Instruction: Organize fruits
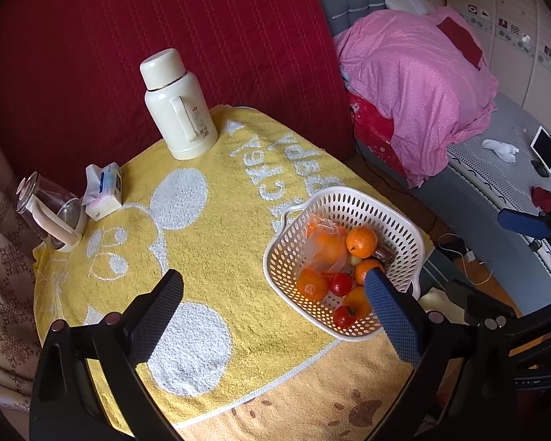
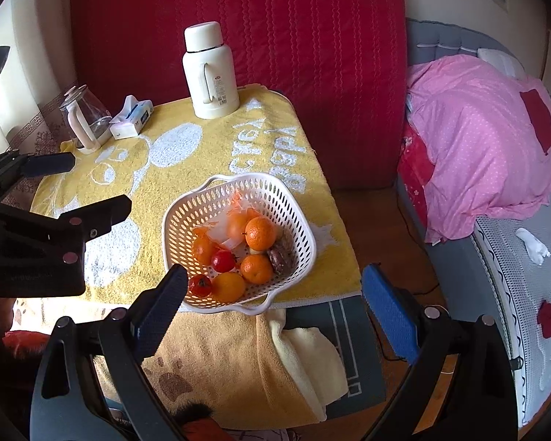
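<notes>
A white perforated basket [image 1: 396,217] [image 2: 297,213] stands on a yellow towel [image 1: 209,242] [image 2: 187,154] near the table's front right corner. It holds several oranges [image 1: 362,241] [image 2: 260,233], two small red tomatoes [image 1: 340,283] [image 2: 223,260], a dark brown fruit [image 2: 280,257] and a clear plastic bag [image 1: 321,246] [image 2: 224,237]. My left gripper [image 1: 275,279] is open and empty above the towel, its right finger over the basket's near edge. My right gripper [image 2: 275,279] is open and empty above the basket's near rim.
A cream thermos [image 1: 176,106] [image 2: 209,73], a tissue pack [image 1: 103,191] [image 2: 132,117] and a glass kettle [image 1: 51,213] [image 2: 84,117] stand at the back of the table. A red panel [image 1: 128,36] stands behind. A bed with a pink quilt [image 1: 415,84] [image 2: 485,139] lies to the right.
</notes>
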Available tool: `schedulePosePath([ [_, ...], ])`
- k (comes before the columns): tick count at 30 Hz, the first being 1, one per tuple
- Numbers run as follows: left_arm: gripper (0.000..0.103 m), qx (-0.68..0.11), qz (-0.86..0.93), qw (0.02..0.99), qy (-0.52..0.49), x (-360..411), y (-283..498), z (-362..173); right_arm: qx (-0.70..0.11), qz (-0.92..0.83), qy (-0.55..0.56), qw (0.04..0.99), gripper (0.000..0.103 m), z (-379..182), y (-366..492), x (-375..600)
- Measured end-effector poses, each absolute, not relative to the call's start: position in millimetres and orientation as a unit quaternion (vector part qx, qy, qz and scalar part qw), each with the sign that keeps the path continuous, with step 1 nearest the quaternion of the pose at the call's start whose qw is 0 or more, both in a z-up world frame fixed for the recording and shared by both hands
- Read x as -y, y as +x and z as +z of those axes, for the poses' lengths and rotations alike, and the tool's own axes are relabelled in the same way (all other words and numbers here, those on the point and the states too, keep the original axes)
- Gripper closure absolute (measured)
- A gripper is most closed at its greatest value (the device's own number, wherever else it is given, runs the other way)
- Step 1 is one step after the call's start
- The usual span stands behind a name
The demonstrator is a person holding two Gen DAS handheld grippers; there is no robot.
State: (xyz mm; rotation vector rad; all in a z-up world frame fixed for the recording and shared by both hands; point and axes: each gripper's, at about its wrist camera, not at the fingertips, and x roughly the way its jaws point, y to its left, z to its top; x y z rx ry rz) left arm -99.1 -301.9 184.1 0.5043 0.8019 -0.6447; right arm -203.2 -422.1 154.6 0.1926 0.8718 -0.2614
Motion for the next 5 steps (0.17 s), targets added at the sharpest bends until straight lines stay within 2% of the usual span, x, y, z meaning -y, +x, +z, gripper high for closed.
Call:
schedulePosePath([
  [5,0.005,-0.395,-0.287,0.842,0.232,308.0,-92.8,178.9,-0.424,-0.11,0.087,0.895,0.006,150.3,-195.0,430.5],
])
